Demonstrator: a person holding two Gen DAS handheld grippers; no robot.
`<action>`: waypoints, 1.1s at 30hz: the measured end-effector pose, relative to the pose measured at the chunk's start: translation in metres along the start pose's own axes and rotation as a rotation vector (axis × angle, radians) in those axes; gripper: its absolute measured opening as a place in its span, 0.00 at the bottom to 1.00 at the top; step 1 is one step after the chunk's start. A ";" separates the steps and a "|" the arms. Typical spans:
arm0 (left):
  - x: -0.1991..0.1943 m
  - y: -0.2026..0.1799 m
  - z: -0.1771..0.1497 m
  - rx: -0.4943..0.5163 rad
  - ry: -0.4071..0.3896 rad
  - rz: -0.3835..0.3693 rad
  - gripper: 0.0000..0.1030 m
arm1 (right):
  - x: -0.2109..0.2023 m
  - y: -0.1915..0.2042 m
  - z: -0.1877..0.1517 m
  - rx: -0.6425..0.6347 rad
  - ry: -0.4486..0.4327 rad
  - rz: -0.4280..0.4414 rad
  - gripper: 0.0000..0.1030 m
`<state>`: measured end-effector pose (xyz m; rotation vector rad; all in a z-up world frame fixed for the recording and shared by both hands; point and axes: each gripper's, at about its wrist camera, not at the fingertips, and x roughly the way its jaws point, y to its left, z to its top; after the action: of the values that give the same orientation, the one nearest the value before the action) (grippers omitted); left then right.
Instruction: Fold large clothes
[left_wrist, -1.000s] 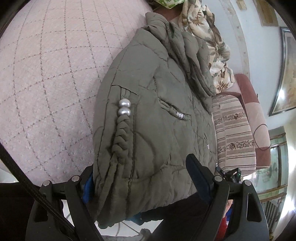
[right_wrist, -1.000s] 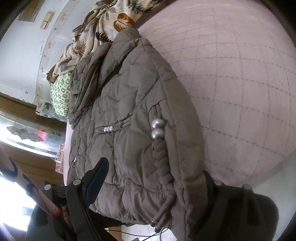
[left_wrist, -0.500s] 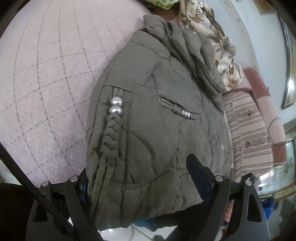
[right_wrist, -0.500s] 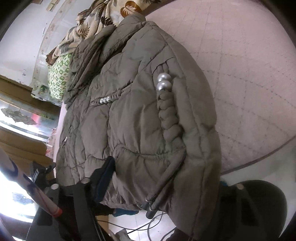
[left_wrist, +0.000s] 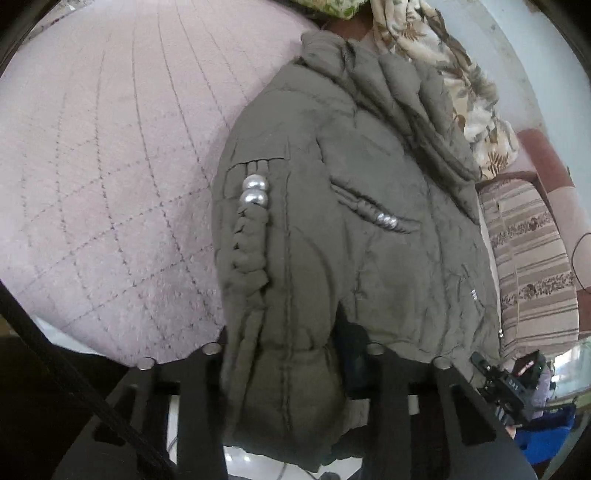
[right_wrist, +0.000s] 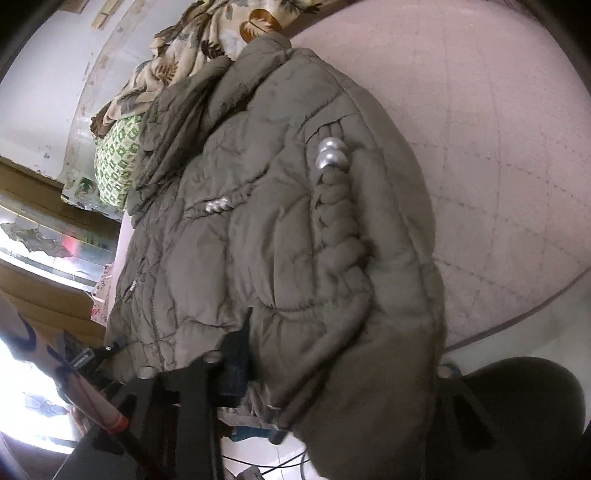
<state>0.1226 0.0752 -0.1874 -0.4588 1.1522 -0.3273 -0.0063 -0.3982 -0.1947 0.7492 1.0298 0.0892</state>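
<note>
Left wrist view: my left gripper (left_wrist: 291, 354) is clamped on the hem of the olive puffer jacket (left_wrist: 369, 206), the padded edge bunched between my two fingers. One jacket, lying on the pink quilted bed cover (left_wrist: 103, 155), its hem at the near edge and its collar toward the far edge by a leaf-print cloth (left_wrist: 458, 81). On it I count two large silver beads (left_wrist: 254, 190) atop a braided cord (left_wrist: 249, 251), plus a smaller cluster of pocket beads (left_wrist: 386, 220) — three, I think, though they blur together. A striped cushion (left_wrist: 532, 266) sits past the bed's right edge.

Right wrist view: my right gripper (right_wrist: 325, 373) grips the same hem further along; one finger (right_wrist: 232, 365) shows dark under the fabric, the other is buried beneath it, so I judge it closed on the jacket rather than see it plainly. The same two large beads (right_wrist: 330, 155) and pocket beads (right_wrist: 216, 205) appear here, with a green-patterned bundle (right_wrist: 114, 173) near the bed's far corner.

Step in hand, as I read it: both grips set on the bottom hem, ready for the first fold. Next calls for lifting both ends evenly and carrying the hem toward the collar without letting the slippery padding slide out.
</note>
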 end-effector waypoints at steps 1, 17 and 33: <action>-0.007 -0.005 -0.001 0.012 -0.017 0.004 0.29 | -0.004 0.002 0.000 0.000 -0.007 0.009 0.27; -0.081 -0.017 -0.036 0.116 -0.115 -0.026 0.25 | -0.069 0.028 -0.024 -0.142 -0.028 0.037 0.18; -0.116 -0.113 0.112 0.153 -0.369 0.023 0.21 | -0.084 0.124 0.109 -0.228 -0.235 0.100 0.18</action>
<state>0.1818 0.0527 -0.0010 -0.3530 0.7664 -0.2936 0.0695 -0.3961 -0.0258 0.5869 0.7440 0.1973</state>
